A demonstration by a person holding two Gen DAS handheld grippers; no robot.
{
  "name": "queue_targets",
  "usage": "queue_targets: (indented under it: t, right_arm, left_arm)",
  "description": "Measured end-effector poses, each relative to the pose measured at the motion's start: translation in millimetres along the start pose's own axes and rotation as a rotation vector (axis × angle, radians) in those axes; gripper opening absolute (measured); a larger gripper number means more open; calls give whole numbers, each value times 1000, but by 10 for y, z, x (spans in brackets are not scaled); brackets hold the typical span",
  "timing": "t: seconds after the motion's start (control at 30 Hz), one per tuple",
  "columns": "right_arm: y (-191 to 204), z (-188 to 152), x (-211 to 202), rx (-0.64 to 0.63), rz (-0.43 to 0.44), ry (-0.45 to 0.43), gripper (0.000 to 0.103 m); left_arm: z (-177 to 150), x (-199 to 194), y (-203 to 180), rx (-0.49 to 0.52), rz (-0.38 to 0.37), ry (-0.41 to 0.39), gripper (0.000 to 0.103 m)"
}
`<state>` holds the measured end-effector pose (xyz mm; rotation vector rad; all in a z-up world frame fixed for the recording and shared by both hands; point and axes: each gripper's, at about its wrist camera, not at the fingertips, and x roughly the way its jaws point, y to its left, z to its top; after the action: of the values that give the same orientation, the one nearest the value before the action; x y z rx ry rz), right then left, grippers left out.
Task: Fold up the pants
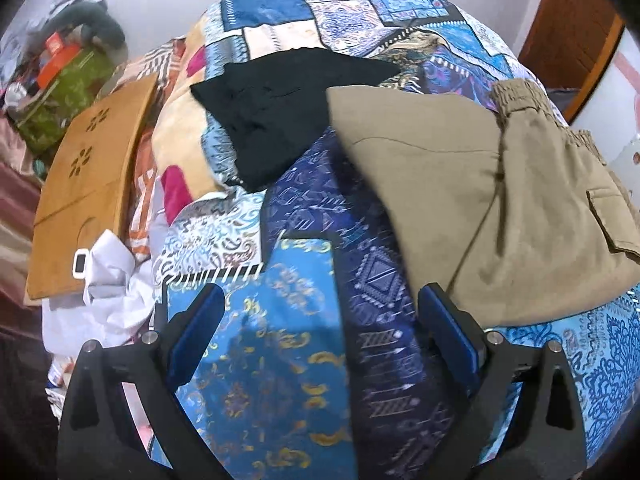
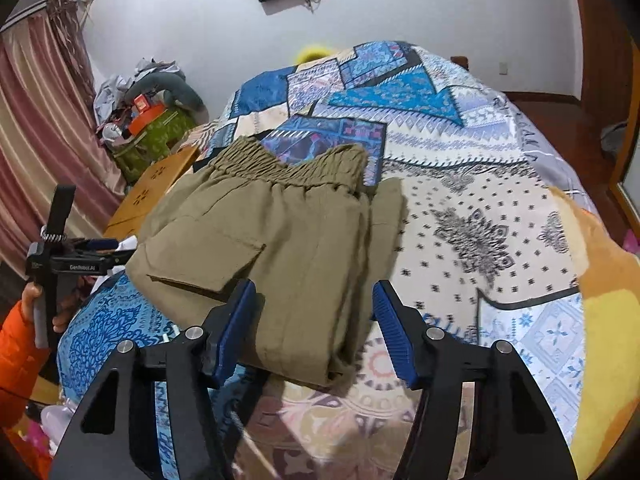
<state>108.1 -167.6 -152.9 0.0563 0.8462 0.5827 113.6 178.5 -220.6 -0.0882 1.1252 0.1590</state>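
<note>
Khaki pants [image 1: 480,200] with an elastic waistband and a flap pocket lie folded on the patterned bedspread [image 1: 304,344]. In the right wrist view the pants [image 2: 288,240] lie just ahead of my right gripper [image 2: 314,296], which is open and empty above their near edge. My left gripper [image 1: 320,300] is open and empty, over the bedspread to the left of the pants. The left gripper also shows in the right wrist view [image 2: 100,258], held by a hand in an orange sleeve at the left.
A black garment [image 1: 280,112] lies on the bed beyond the pants. A brown wooden board [image 1: 88,184] and white cloth [image 1: 108,292] sit at the bed's left edge. A cluttered green box [image 2: 156,128] stands by the curtain [image 2: 36,128]. A wooden door [image 1: 572,32] is at the right.
</note>
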Motion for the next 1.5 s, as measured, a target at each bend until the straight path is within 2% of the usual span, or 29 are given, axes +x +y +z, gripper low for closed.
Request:
queue_targets:
  t: [0.1,0.2,0.23,0.37,0.4,0.43,0.47,0.53,0.6,0.63,0.7,0.73,0.83,1.0,1.13,1.17,1.2,1.23,1.3,1.33,1.37,1.43,1.5]
  right_arm:
    - [-111,22,-52,28,-24,-11,57]
    - [-136,134,-112,31,-31,-35,57]
    - [-127,174,-129,26,-25,-45,57]
    - [47,397,-102,-45,23,-72,56]
    - [90,444,-63,-61,39,-70,54]
    - [131,489,-7,-77,55,-62,45]
    - [175,525,47,-95,69,-50,39]
    - [291,587,200,-147,85,-15,24]
    - [354,605,331,-195,80,14,20]
    - [377,607,417,-216,73,37,19]
    - [359,595,577,-234,57,91,18]
    - [331,585,636,-238,41,114,17]
    - [170,525,738,-218,14,159,15]
    - [37,510,518,-153,28,138,12]
    - [24,496,274,-155,-18,85,17]
    - [9,508,244,-150,-26,78,18]
    - [-26,521,209,-137,-34,70,20]
    - [-54,530,184,-123,-39,65,25]
    - [-115,546,162,-90,-48,55,47]
    - [-154,544,160,-67,-58,49,69]
    - [-177,538,169,-51,-64,45,83]
    - [-215,517,216,-24,-53,54,85]
    - [-247,489,309,4,-34,85,85]
  left_arm:
    - [25,-108,60,-16,22,-34,98]
    - [136,-298,17,-19,-11,-103,98]
    - [205,-386,-34,-20,-27,-145,98]
    - [465,-514,-326,9,-94,-233,98]
    - [537,-518,-444,31,-109,-248,91]
    - [600,-505,-551,53,-123,-247,79]
    - [652,-476,-651,75,-138,-236,73]
    - [749,-378,-879,130,-186,-196,46]
    - [784,-293,-1061,175,-215,-164,31]
    - [799,-222,-1186,212,-222,-144,29]
    - [788,-106,-1316,257,-189,-128,29]
    - [777,23,-1378,280,-146,-100,29]
    - [786,159,-1332,283,-136,-87,32]
    - [772,36,-1167,236,-143,-102,32]
    - [728,-154,-878,171,-104,-153,33]
    - [731,-185,-813,159,-94,-158,35]
    - [727,-219,-729,145,-86,-163,43]
    - [731,-237,-655,132,-78,-168,56]
    - [724,-275,-472,92,-51,-190,70]
    - [718,-277,-425,82,-40,-191,78]
    - [713,-257,-352,66,-25,-180,81]
    - [688,-185,-240,34,-30,-149,89]
    - [669,-100,-174,12,-56,-120,90]
